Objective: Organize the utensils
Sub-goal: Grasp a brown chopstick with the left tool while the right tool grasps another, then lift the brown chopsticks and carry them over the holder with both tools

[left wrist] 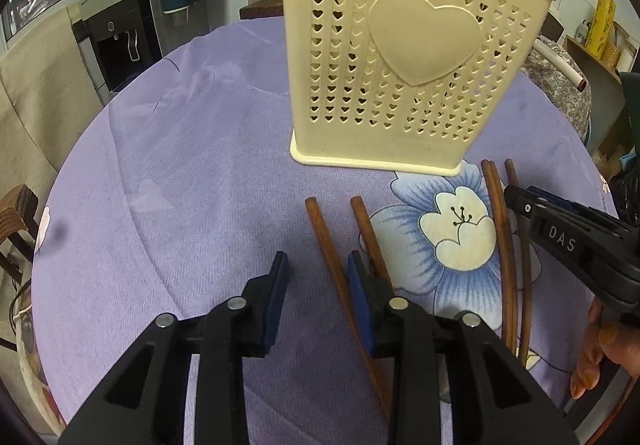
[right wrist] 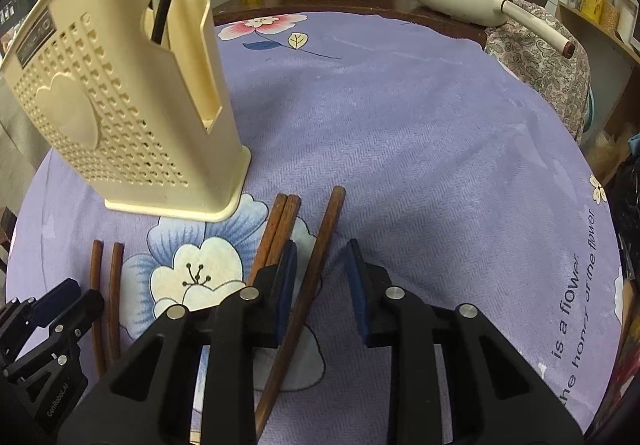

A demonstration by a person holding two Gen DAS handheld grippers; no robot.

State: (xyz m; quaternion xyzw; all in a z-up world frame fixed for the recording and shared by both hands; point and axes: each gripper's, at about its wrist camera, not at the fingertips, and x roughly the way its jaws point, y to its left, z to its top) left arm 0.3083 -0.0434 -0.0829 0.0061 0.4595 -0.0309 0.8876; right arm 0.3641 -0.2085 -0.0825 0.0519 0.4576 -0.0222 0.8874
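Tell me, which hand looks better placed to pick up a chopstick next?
Probably the right. The right gripper has open jaws already straddling a single chopstick. The left gripper is open too, but one chopstick lies off-centre and another sits outside it.

holder (left wrist: 400, 57): top cut by frame | chopsticks (right wrist: 280, 345): near ends hidden under hand-held gripper (right wrist: 322, 285)

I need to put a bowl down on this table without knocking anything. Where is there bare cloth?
Bare cloth lies left of the holder and the left gripper, and right of the right gripper toward the printed words. In front of the holder it is crowded with chopsticks.
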